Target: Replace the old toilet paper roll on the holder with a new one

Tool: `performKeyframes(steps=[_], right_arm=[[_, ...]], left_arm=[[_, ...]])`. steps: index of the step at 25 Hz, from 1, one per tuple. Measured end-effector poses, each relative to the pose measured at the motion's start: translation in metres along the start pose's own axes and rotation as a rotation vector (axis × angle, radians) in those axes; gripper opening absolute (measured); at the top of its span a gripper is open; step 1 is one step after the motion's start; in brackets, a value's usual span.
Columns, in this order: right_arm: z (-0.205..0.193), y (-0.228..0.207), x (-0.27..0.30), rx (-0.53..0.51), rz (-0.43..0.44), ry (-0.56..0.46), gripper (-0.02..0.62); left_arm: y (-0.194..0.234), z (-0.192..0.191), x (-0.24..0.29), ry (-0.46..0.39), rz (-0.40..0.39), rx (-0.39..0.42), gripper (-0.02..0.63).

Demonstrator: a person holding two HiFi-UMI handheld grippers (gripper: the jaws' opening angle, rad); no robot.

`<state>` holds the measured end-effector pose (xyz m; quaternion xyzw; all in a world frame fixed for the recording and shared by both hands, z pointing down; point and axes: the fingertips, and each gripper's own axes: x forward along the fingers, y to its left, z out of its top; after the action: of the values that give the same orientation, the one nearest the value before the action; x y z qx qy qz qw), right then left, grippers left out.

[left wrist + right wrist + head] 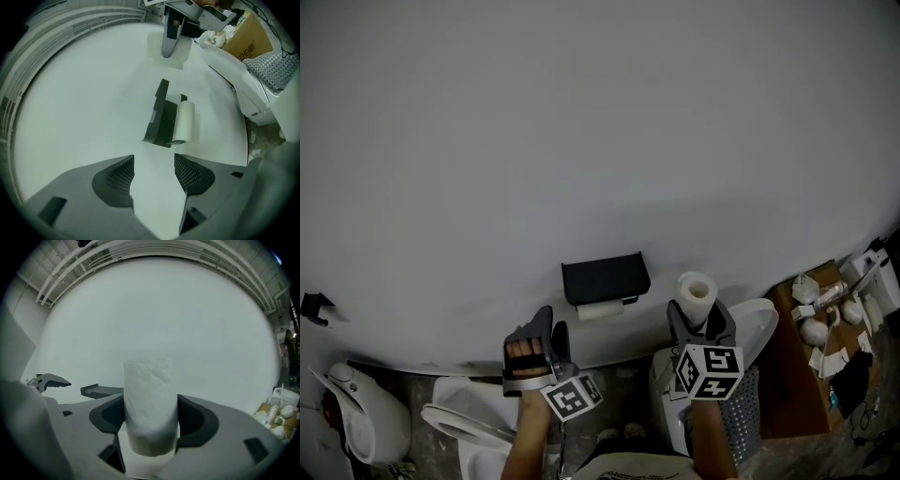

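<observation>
The right gripper [698,323] is clamping the new roll [697,292] upright, axis vertical, right of the holder [605,277]. The left gripper [153,171], jaws apart and empty, is hovering below the holder's horizontal old roll [600,309].

A rough, cluttered toilet room: a black paper holder [605,277] with a roll [600,309] hangs on the plain white wall [581,141], a white toilet [461,424] stands below, and a cardboard box [795,375] of odds sits at the right.

Right hand-held gripper [699,323] apparently clamps new roll [697,292] beside black holder [605,277].
</observation>
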<state>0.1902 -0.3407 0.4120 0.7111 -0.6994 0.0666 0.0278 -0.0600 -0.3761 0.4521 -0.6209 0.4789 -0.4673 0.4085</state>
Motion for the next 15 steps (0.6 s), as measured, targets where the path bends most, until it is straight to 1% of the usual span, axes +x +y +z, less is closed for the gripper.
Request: performKeyframes(steps=[6, 10, 13, 15], right_arm=[[-0.002, -0.005, -0.003, 0.002, -0.013, 0.001, 0.308], [-0.001, -0.018, -0.005, 0.009, -0.036, -0.001, 0.308], [-0.001, -0.027, -0.006, 0.016, -0.057, -0.001, 0.308], [0.000, -0.031, -0.008, 0.016, -0.066, -0.001, 0.308]], left_arm=[[-0.028, 0.027, -0.002, -0.058, -0.051, 0.052, 0.258], [-0.047, 0.043, 0.005, -0.087, -0.080, 0.080, 0.258], [-0.057, 0.049, 0.013, -0.085, -0.088, 0.156, 0.258], [-0.061, 0.053, 0.018, -0.086, -0.087, 0.190, 0.258]])
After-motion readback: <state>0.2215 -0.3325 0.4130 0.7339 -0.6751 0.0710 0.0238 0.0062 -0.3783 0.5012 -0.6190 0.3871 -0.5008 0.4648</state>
